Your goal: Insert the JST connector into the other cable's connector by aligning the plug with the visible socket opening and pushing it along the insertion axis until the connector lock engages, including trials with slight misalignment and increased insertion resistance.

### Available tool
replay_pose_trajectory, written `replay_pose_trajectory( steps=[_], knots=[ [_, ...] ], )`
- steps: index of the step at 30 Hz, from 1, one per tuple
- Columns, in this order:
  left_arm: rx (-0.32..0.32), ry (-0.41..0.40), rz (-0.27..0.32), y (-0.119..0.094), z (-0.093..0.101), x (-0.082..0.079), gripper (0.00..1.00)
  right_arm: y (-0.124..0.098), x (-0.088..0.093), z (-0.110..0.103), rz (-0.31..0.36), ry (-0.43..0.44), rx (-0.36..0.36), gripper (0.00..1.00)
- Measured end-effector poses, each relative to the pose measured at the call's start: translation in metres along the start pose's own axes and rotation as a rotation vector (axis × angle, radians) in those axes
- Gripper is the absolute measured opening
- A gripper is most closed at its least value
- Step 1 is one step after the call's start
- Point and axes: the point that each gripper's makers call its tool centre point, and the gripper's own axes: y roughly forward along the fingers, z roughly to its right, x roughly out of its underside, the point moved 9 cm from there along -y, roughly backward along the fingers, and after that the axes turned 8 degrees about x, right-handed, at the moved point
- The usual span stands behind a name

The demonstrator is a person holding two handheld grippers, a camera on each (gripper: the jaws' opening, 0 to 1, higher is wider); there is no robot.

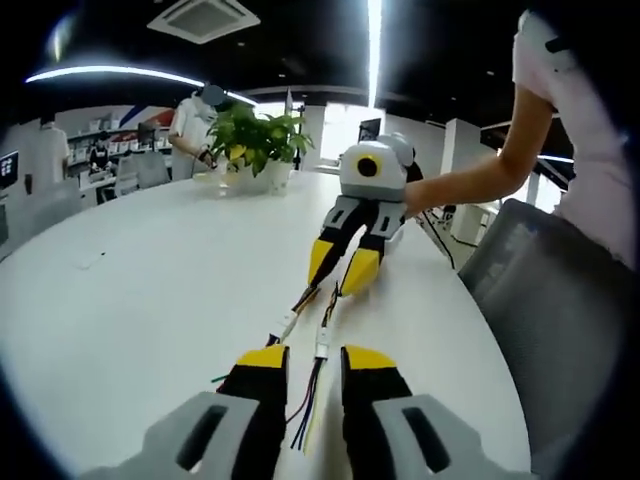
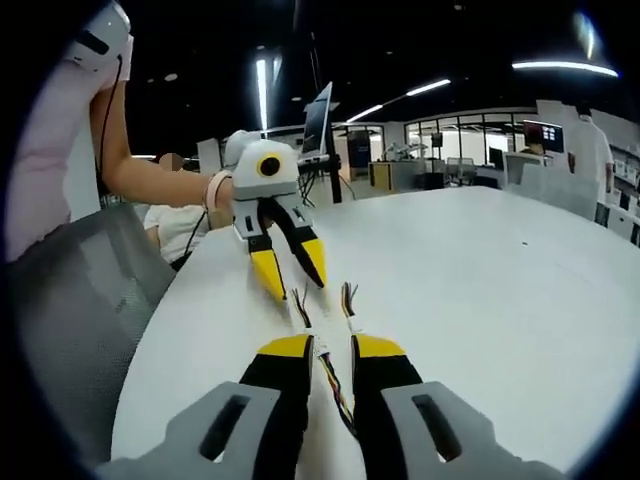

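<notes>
Tool jaws parted in left gripper view [image 1: 305, 365], holding nothing, both connectors [image 1: 322, 348] loose on table [image 1: 140, 290] between; same gaping right tool [image 2: 330, 350] over cables [image 2: 335, 385]; best gripping each connector squarely before aligning.

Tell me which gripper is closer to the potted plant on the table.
Right. In the left gripper view, the right gripper sits between the left gripper and the potted plant at the table's far edge. The left gripper is farther back.
</notes>
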Motion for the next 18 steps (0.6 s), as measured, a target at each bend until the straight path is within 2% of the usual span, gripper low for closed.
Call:
replay_pose_trajectory(
  steps=[4,6,8,11,14,16,18],
  knots=[
    [-0.035,-0.007,-0.011,-0.009,0.004,-0.005,0.22,-0.011,-0.006,-0.004,0.001,0.011,0.026,0.19],
    [-0.052,-0.017,-0.009,-0.014,0.006,-0.007,0.23,-0.018,-0.01,-0.005,-0.014,-0.006,0.049,0.17],
    [-0.074,-0.019,-0.003,-0.019,0.009,-0.01,0.22,-0.023,-0.016,-0.008,-0.002,-0.006,0.07,0.18],
    [-0.108,-0.02,0.015,-0.028,0.015,-0.018,0.24,-0.032,-0.024,-0.013,0.004,-0.005,0.101,0.27],
    [-0.141,-0.029,0.016,-0.036,0.019,-0.021,0.32,-0.04,-0.028,-0.017,-0.042,0.039,0.179,0.41],
    [-0.195,-0.058,0.024,-0.044,0.022,-0.023,0.41,-0.044,-0.031,-0.021,-0.029,0.033,0.196,0.41],
    [-0.213,-0.062,0.036,-0.049,0.026,-0.024,0.47,-0.049,-0.035,-0.026,-0.02,0.04,0.206,0.42]
  ],
)
